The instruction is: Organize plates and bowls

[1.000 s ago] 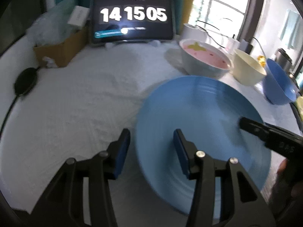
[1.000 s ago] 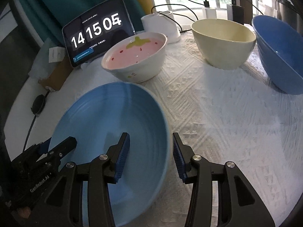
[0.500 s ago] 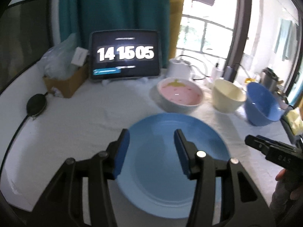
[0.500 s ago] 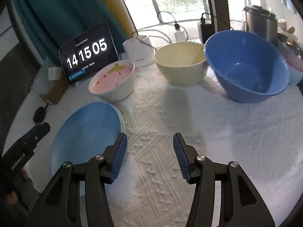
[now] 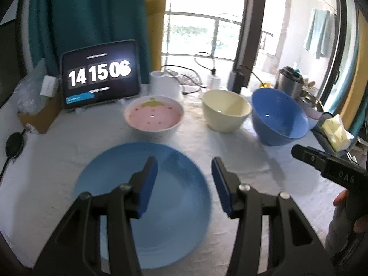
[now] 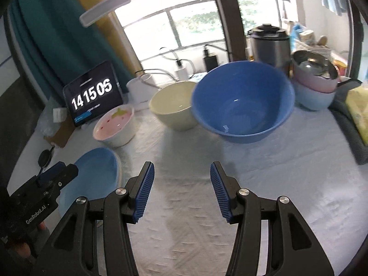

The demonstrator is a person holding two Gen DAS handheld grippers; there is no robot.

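A light blue plate [image 5: 174, 197] lies flat on the white tablecloth [image 5: 57, 161]. My left gripper [image 5: 184, 184] hovers over the plate's right part, open, nothing between its fingers. Behind the plate stand a pink strawberry bowl [image 5: 153, 117], a cream bowl [image 5: 226, 110] and a big blue bowl [image 5: 279, 117]. My right gripper [image 6: 181, 189] is open above bare cloth, with the blue bowl [image 6: 242, 101] and cream bowl [image 6: 172, 105] ahead of it, the strawberry bowl [image 6: 115, 126] and the plate [image 6: 92, 179] to its left. Each gripper shows at the edge of the other's view.
A tablet clock [image 5: 101, 78] stands at the back left beside a cardboard box [image 5: 39, 115]. A white lamp base [image 5: 164, 84], cables and a dark pot [image 6: 269, 46] line the back. Stacked bowls [image 6: 315, 87] and a yellow cloth [image 6: 358, 112] sit at the right.
Both grippers let go of the blue plate's rim and pulled back and up. The plate now lies flat. The right gripper swung right, over bare cloth.
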